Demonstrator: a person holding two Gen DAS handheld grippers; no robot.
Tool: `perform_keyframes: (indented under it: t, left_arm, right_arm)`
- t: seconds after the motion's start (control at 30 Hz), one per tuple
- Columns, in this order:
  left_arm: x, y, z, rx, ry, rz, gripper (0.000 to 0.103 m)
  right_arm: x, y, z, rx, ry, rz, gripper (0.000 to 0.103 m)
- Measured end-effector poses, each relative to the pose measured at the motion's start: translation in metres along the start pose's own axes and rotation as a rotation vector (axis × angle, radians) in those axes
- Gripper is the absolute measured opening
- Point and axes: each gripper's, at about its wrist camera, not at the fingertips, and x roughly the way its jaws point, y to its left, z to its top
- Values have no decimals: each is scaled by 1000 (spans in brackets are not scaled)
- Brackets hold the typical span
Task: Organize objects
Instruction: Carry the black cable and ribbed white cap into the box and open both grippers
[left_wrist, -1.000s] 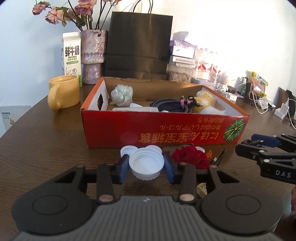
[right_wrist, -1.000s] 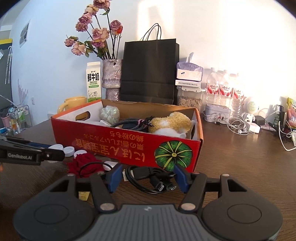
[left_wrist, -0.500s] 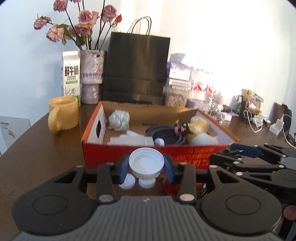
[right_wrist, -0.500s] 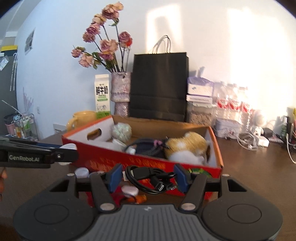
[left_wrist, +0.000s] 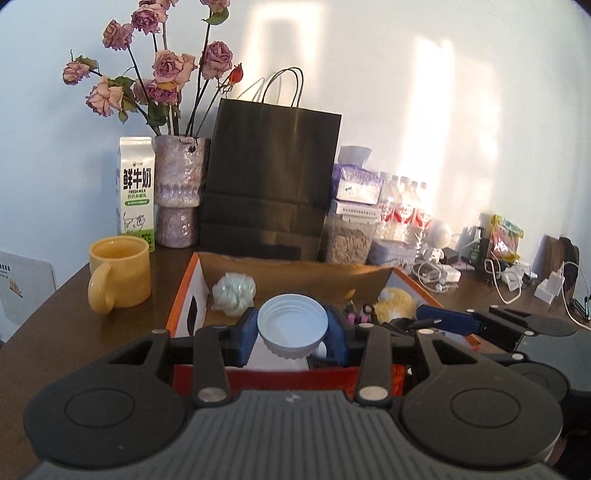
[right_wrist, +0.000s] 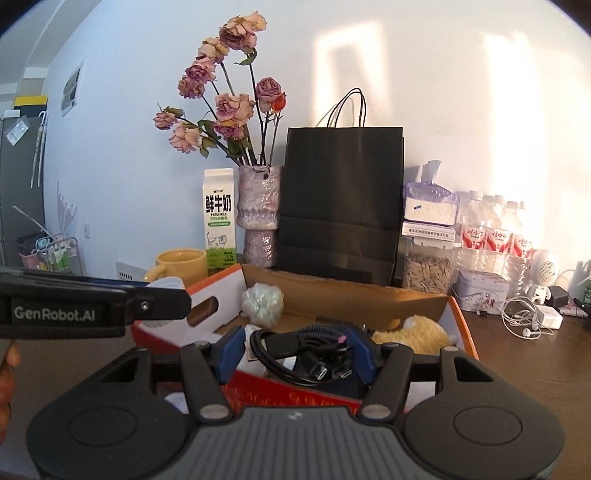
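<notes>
Dark brown tabletop (left_wrist: 55, 332) runs under both grippers, with a pale wall behind.

Nearest in the left wrist view, the left gripper (left_wrist: 292, 330) has its blue jaws clamped on a white cap (left_wrist: 292, 325), open side facing the camera, one pad on each side of its ribbed rim. Held up off the table, the cap sits in front of the near wall of the red box (left_wrist: 266, 378). Right of the jaws, the right gripper's blue finger (left_wrist: 448, 319) reaches over the box.

In the right wrist view, the right gripper (right_wrist: 297, 352) is closed on a coiled black cable (right_wrist: 291, 354), its plugs hanging between the pads, also above the box's near wall (right_wrist: 295, 397). Left of these jaws, the left gripper's black side (right_wrist: 74, 308) crosses the frame.

Just beyond both sets of jaws, inside the box, lie a pale mesh ball (left_wrist: 233, 291) to the left and a yellow plush (left_wrist: 397, 302) to the right.

Beyond the box and left of the jaws stands a yellow mug (left_wrist: 120, 273). Farther back, against the wall, stand a milk carton (left_wrist: 135, 186), a vase (left_wrist: 179, 192) of dried roses, and a black paper bag (left_wrist: 273, 177) straight ahead. Right of the bag are a seed jar (left_wrist: 349, 238), water bottles (left_wrist: 404, 210) and a tangle of white chargers (left_wrist: 513, 277).
</notes>
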Motion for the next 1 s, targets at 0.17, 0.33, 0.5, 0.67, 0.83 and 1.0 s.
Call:
perform_keyframes:
  t: [0.17, 0.33, 0.5, 0.67, 0.83, 1.0]
  left_arm:
    - [17, 4, 12, -6, -15, 1, 41]
    - [37, 11, 21, -17, -20, 7, 41]
    - [56, 17, 25, -32, -19, 7, 41]
    - [78, 22, 31, -42, -18, 7, 41]
    - [95, 27, 30, -33, 7, 15, 41]
    - [101, 30, 26, -29, 27, 19, 41]
  right_arm:
    - [19, -3, 10, 1, 3, 0, 60]
    - [39, -7, 19, -6, 3, 3, 60]
    - [59, -13, 24, 0, 11, 13, 60]
    - [82, -22, 24, 18, 28, 21, 60]
    - [98, -30, 21, 33, 48, 24, 60]
    - [101, -36, 17, 46, 59, 20, 60]
